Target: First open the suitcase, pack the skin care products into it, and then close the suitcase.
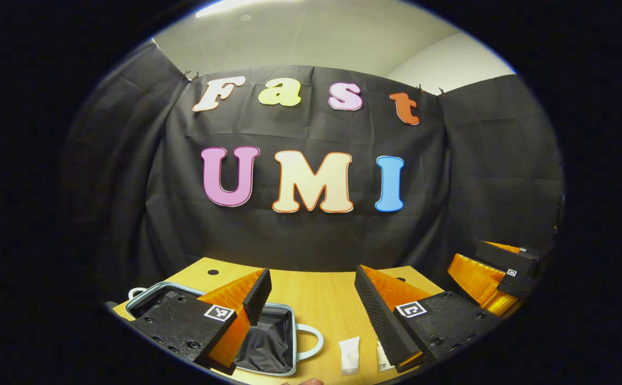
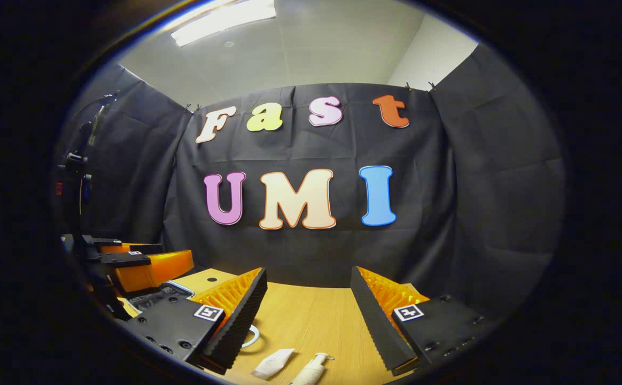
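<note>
Suitcase [image 1: 268,342] open, tube [image 1: 349,355] and pump bottle [image 2: 311,369] on table [image 1: 316,305]. Both grippers [image 1: 311,299] [image 2: 308,299] wide, empty. Best approach: descend squarely, straddle tube, squeeze gently.

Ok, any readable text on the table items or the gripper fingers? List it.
Tube: any print is too small to read.
Pump bottle: too small to read.
Square markers on the fingers: black-and-white patterns, no words.
Suitcase: no text to be seen.
</note>
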